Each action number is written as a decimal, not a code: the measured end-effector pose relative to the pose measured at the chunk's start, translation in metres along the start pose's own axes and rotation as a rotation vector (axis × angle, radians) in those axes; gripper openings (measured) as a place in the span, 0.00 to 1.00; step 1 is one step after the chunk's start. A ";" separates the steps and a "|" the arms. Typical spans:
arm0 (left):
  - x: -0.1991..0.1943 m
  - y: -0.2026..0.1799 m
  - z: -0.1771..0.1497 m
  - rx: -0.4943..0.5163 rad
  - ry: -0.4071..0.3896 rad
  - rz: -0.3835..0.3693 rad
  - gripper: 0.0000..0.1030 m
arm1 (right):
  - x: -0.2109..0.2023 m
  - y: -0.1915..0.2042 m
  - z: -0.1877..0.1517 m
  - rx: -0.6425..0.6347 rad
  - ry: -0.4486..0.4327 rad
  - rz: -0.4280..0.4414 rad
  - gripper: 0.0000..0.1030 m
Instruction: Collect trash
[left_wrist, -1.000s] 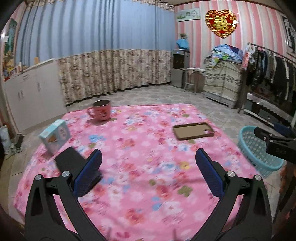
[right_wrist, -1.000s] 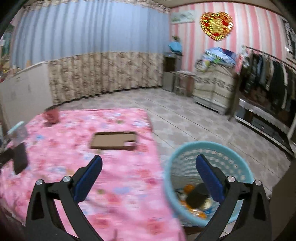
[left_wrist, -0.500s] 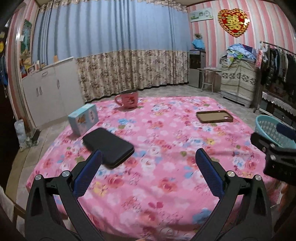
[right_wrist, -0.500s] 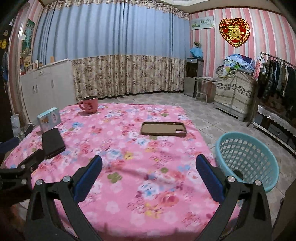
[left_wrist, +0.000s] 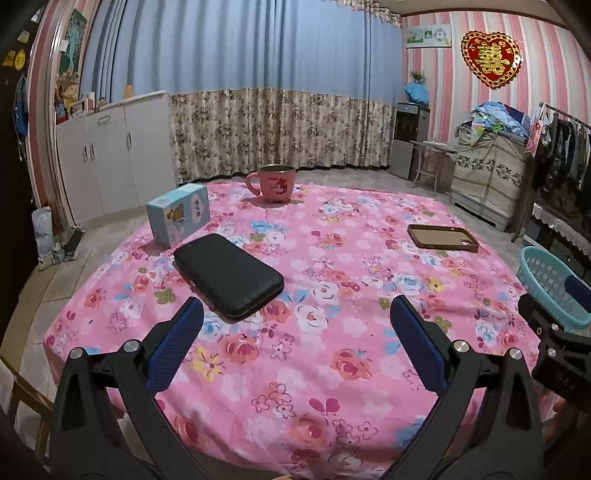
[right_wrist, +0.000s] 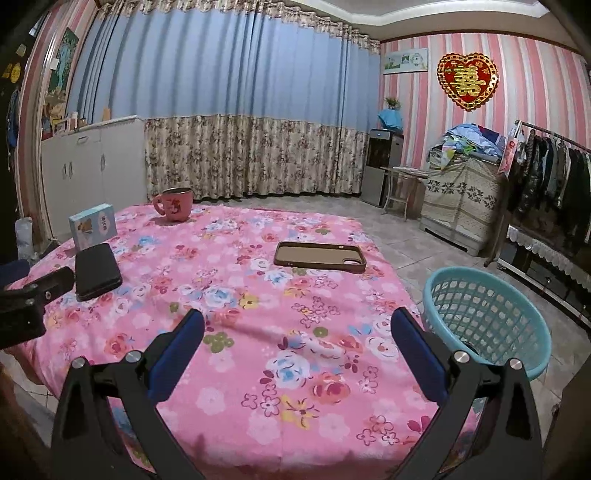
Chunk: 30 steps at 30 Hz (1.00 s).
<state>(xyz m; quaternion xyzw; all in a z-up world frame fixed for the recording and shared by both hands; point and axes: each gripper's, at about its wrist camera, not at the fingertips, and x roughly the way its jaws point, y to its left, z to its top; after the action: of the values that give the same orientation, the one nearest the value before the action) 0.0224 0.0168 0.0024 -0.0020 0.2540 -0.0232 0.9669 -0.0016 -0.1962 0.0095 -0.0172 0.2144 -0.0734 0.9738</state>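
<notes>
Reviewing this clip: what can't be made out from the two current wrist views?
- Basket contents: right view, near wall and rim hide the bottom; only a dark sliver shows.
- Basket, left view: cut off by the right tongs' body.
- Blue box print: too small to read.
- Mug interior: rim hides it.
- Table legs: covered by the cloth.

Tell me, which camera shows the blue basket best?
The right wrist view: the blue basket shows whole on the floor beside the table. The left wrist view catches only part of it, behind the right gripper.

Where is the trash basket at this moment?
The blue basket stands on the floor off the table's right edge, right of the brown phone case; the left wrist view catches only its rim.
</notes>
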 end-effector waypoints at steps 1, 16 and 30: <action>-0.001 -0.001 0.000 0.004 -0.004 0.000 0.95 | 0.000 0.000 0.000 0.001 0.000 0.000 0.96; -0.005 0.004 0.003 -0.020 -0.031 -0.005 0.95 | -0.001 0.004 -0.002 -0.013 -0.019 0.009 0.96; -0.009 0.002 0.004 -0.007 -0.069 0.008 0.95 | -0.003 0.005 -0.002 -0.005 -0.028 0.013 0.96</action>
<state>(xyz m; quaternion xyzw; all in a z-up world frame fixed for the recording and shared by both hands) 0.0164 0.0191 0.0102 -0.0052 0.2206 -0.0183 0.9752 -0.0046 -0.1907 0.0081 -0.0195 0.2009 -0.0665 0.9772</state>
